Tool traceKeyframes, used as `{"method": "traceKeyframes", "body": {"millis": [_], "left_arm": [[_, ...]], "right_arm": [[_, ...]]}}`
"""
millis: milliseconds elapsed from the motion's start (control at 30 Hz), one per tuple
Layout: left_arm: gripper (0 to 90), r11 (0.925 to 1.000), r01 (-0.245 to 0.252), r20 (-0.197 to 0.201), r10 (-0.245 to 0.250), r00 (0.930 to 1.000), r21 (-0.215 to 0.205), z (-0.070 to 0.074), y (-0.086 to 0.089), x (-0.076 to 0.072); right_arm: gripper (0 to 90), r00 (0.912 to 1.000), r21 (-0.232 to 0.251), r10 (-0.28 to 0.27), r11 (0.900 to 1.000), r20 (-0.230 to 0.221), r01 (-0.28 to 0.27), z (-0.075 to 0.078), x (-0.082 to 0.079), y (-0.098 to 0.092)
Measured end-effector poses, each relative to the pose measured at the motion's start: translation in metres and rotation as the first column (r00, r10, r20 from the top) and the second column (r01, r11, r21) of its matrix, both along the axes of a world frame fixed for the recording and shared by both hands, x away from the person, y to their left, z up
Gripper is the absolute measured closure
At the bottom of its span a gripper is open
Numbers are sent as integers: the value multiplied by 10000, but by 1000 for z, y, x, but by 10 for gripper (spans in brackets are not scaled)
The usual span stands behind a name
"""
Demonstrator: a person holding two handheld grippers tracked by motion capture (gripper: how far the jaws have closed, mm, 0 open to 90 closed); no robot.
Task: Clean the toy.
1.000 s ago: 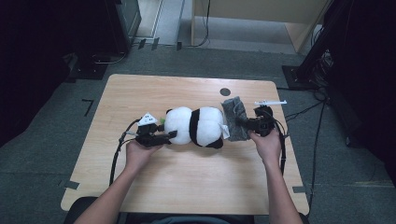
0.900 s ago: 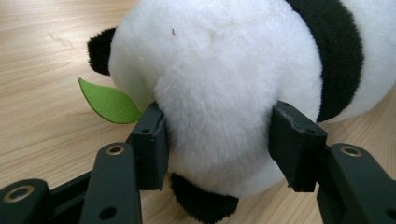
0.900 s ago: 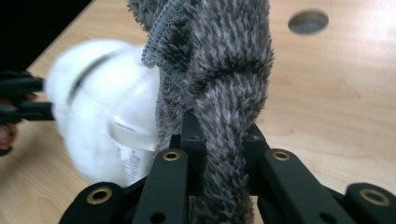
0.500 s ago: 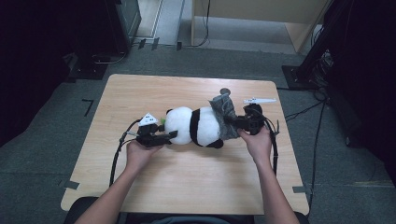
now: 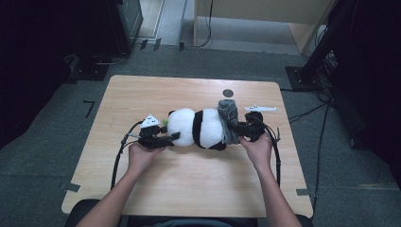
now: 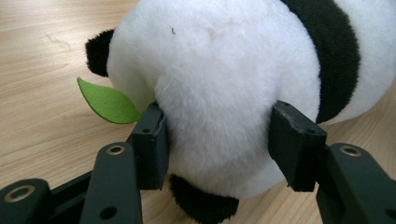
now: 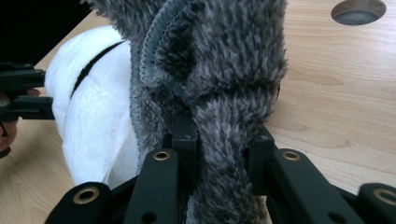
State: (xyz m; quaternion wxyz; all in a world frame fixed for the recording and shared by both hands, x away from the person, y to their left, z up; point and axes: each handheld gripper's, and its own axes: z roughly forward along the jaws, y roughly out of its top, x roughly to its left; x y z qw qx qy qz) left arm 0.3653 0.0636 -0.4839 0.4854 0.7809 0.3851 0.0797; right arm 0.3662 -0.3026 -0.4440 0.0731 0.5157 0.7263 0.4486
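Dark floor and black stands ring the wooden table (image 5: 142, 94) where we work, our forearms coming in from the near edge. On the left, our left gripper (image 5: 171, 138) is clamped on the head of the toy panda (image 5: 201, 127): in the left gripper view the jaws press into the white plush on both sides, a green felt leaf (image 6: 108, 101) poking out just beside the left jaw. The panda lies on its side between our two tools, resting on the table. On the right, our right gripper (image 5: 235, 127) pinches a fold of the grey fuzzy sleeve (image 7: 219, 70), its jaws having just eased open slightly with the fabric between them. We judge the sleeve is started over the panda's rear end; most of the body remains uncovered, so the pulling-on is barely begun.
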Motion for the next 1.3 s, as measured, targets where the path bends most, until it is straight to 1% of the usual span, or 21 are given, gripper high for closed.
{"method": "traceKeyframes", "body": {"millis": [67, 133, 167, 233, 367, 467, 567, 733, 800, 867, 933, 1033, 1067, 1100, 1167, 1200, 1300], "left_arm": [[439, 10000, -5, 5, 5, 10000, -6, 0, 0, 0], [438, 10000, -7, 10, 7, 10000, -11, 0, 0, 0], [439, 10000, -12, 11, 12, 10000, -10, 0, 0, 0], [438, 10000, -12, -5, 12, 10000, -30, 0, 0, 0], [439, 10000, -14, -23, 14, 10000, -20, 0, 0, 0], [440, 10000, -25, -72, 25, 10000, -37, 0, 0, 0], [440, 10000, -50, -92, 50, 9999, -39, 0, 0, 0], [440, 10000, -48, -105, 48, 9999, -52, 0, 0, 0], [439, 10000, -44, -111, 43, 9999, -52, 0, 1, 0], [437, 10000, -52, -123, 51, 9999, -57, 0, 1, 0], [437, 10000, -54, -135, 53, 9999, -55, 0, 1, 0], [439, 10000, -41, -184, 40, 9998, -7, 1, 1, 0], [441, 10000, -52, -209, 51, 9998, -17, 1, 1, 0], [444, 10000, -47, -229, 46, 9997, -9, 1, 2, -1], [449, 10000, -65, -253, 64, 9997, -25, 1, 2, -1], [452, 10000, -83, -254, 82, 9996, -29, 1, 1, -2], [458, 9999, -113, -198, 112, 9997, -15, 2, 1, -3]], "right_arm": [[749, 9999, -170, 86, 9998, 74, -85, -1, -1, 1], [761, 9998, -452, 167, 9988, 134, -161, -2, -2, 2], [766, 9998, -430, 130, 9990, 150, -123, -4, -3, 2], [769, 10000, -414, 43, 9991, 36, -42, -7, -3, 1], [776, 9987, -732, -54, 9973, -509, 16, -14, -1, 2], [777, 9977, -787, -39, 9969, -678, -15, -19, 0, 3], [777, 9946, -843, -46, 9964, -1039, -42, -27, 3, 4], [777, 9887, -1208, 3, 9925, -1498, -186, -40, 8, 8], [777, 9873, -1261, 31, 9917, -1587, -234, -44, 10, 8], [774, 9842, -1166, 34, 9929, -1768, -243, -46, 12, 7], [774, 9830, -1118, 35, 9934, -1833, -244, -47, 14, 5], [774, 9797, -1127, -1, 9934, -2007, -229, -43, 16, 0], [774, 9779, -1090, -16, 9938, -2089, -217, -39, 15, -2], [775, 9781, -1087, -66, 9939, -2080, -165, -35, 15, -4], [777, 9821, -1102, -149, 9939, -1879, -60, -24, 13, -10], [777, 9857, -1120, -214, 9937, -1672, 26, -17, 11, -12], [779, 9919, -1117, -350, 9935, -1223, 213, 2, 6, -18]]}}
